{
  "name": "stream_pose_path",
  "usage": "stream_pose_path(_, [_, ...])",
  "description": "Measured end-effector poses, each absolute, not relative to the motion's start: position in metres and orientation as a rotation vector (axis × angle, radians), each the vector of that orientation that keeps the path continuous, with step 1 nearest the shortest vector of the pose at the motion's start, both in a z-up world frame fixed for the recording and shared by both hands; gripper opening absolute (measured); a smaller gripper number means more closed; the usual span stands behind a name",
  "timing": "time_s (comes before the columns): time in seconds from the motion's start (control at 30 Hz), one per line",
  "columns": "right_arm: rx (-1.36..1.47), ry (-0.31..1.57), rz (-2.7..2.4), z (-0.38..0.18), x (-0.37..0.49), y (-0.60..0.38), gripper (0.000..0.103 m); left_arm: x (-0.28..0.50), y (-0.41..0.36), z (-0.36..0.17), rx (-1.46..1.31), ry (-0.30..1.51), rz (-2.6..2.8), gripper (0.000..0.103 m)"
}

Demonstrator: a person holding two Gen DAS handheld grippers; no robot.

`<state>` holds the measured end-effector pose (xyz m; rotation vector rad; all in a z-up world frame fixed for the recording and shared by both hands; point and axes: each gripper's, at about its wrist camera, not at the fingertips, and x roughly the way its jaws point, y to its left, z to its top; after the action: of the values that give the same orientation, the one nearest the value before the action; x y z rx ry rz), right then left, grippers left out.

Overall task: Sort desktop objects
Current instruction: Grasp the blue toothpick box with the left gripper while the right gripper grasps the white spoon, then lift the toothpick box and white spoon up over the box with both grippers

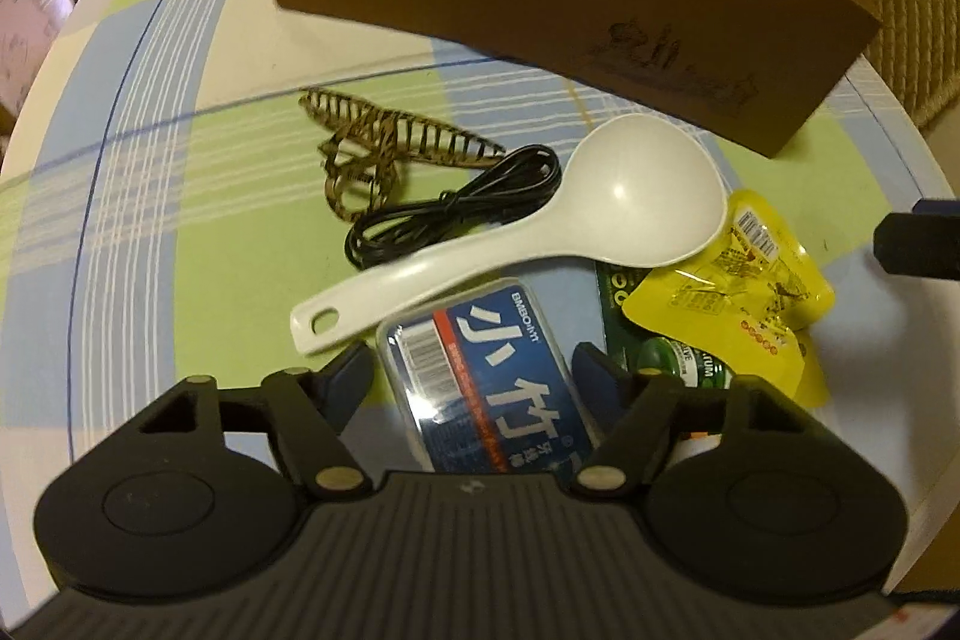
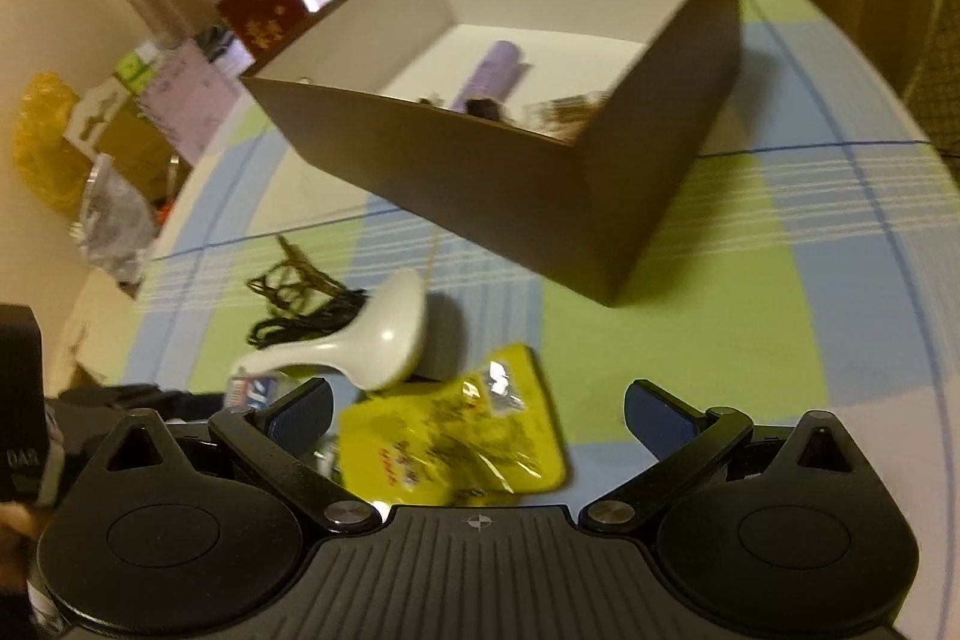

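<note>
Two tools spread apart, left tool (image 1: 471, 379) straddling floss box (image 1: 480, 370), lower end hidden

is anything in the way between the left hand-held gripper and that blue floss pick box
Nothing visible. The blue floss pick box already sits between the left hand-held gripper's fingers; the white spoon lies just beyond it.

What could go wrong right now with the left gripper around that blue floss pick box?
1. The white plastic rice spoon has its handle lying against the far end of the clear box with the blue label, so lifting the box may drag or flip it.
2. The left gripper straddles the box with gaps beside its pads; an off-centre close could twist the box.
3. The right gripper hovers open over the yellow snack packet nearby; the hands could collide.
</note>
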<state>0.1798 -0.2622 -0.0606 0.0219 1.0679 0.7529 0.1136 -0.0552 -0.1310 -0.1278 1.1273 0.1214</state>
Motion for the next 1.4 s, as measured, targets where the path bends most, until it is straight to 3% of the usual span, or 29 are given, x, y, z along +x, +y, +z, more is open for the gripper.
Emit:
stream_pose_path(0.1, [0.031,1.068,0.795,-0.065,0.184,-0.25,0.098,0.107,-0.054,-0.129,-0.126,1.12,0.134,0.058])
stream_pose_path(0.13, [0.023,1.068,0.807,-0.068,0.186,-0.245,0.093,0.105,-0.053,-0.128,-0.129,1.119,0.139,0.055])
stream_pose_path(0.17, [0.018,1.07,0.82,-0.07,0.188,-0.241,0.081,0.102,-0.051,-0.127,-0.132,1.12,0.145,0.054])
stream_pose_path(0.4, [0.02,1.093,0.827,-0.089,0.205,-0.216,0.053,0.068,-0.025,-0.123,-0.144,1.121,0.244,0.054])
stream_pose_path(0.73, [0.037,1.133,0.814,-0.113,0.211,-0.198,0.029,0.057,0.029,-0.122,-0.152,1.106,0.387,0.055])
stream_pose_path(0.8, [0.048,1.155,0.815,-0.116,0.212,-0.196,0.004,0.057,0.035,-0.123,-0.165,1.098,0.38,0.055])
stream_pose_path(1.03, [0.153,1.167,0.772,-0.105,0.211,-0.213,0.001,0.058,0.041,-0.125,-0.178,1.079,0.353,0.058])
stream_pose_path(1.4, [0.327,1.194,0.651,-0.089,0.211,-0.253,0.002,0.057,0.037,-0.124,-0.155,1.083,0.307,0.053])
